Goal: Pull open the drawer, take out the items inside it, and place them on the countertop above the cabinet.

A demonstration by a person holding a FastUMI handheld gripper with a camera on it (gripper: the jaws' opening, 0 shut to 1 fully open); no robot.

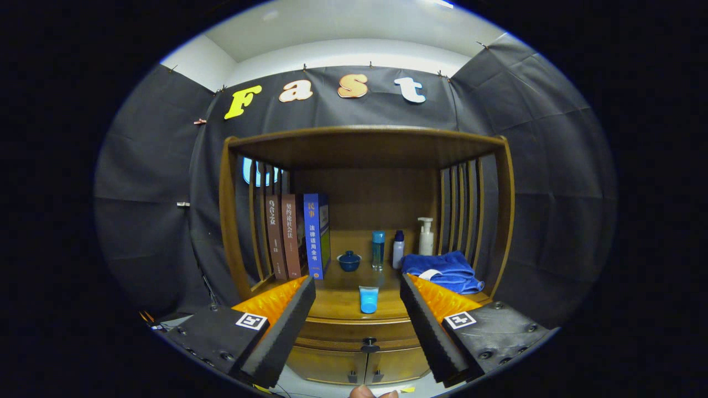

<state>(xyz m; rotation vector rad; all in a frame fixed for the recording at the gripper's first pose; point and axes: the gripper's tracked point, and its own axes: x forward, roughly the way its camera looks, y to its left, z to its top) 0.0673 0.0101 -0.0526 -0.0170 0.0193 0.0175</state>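
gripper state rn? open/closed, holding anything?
Gripper: open, fingers spread wide, holding nothing. It sits in front of the cabinet; the drawer knob is ahead between the fingers, untouched.

The two spread fingers of the gripper [358, 287] cover both front corners of the wooden cabinet's countertop [337, 304] and the outer ends of the closed wooden drawer [362, 330] under it. Left of the drawer's dark knob [369, 345] and right of it, the drawer front runs behind the fingers. Below the knob, the two lower cabinet doors [362, 366] are cut off. The folded blue towel [442, 271] hides the base of the white pump bottle [426, 236]. A fingertip [362, 392] shows under the doors, the rest of the hand cut off.
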